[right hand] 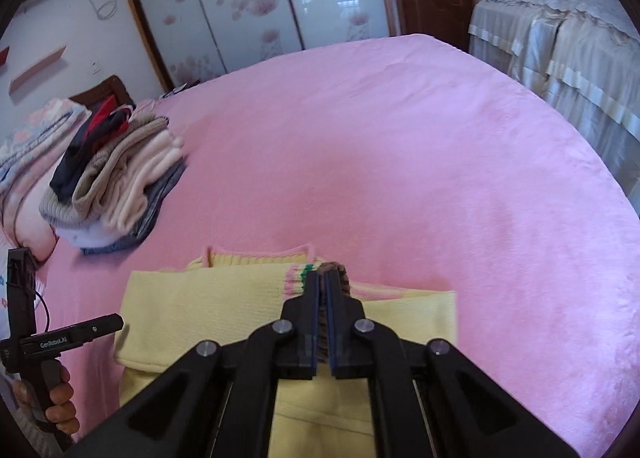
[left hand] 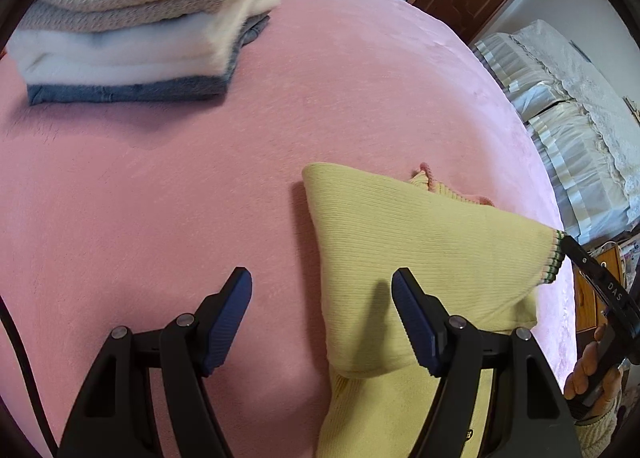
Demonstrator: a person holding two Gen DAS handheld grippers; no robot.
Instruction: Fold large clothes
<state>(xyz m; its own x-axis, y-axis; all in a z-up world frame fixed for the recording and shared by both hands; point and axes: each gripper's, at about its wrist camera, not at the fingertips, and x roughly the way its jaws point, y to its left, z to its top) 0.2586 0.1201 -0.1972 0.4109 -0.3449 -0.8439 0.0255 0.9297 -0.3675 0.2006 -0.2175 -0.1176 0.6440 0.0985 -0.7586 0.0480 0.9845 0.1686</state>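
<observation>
Right gripper (right hand: 323, 278) is clamped on the striped cuff (right hand: 298, 278) of the yellow sweater (left hand: 420, 242) lying on the pink bedspread (left hand: 160, 197), left gripper (left hand: 322, 286) jaws apart, holding nothing; it should pin the fold edge while the sleeve gets laid flat across the body.

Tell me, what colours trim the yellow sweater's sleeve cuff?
Pink and green stripes band the cuff of the yellow sweater, clearest in the left wrist view.
</observation>
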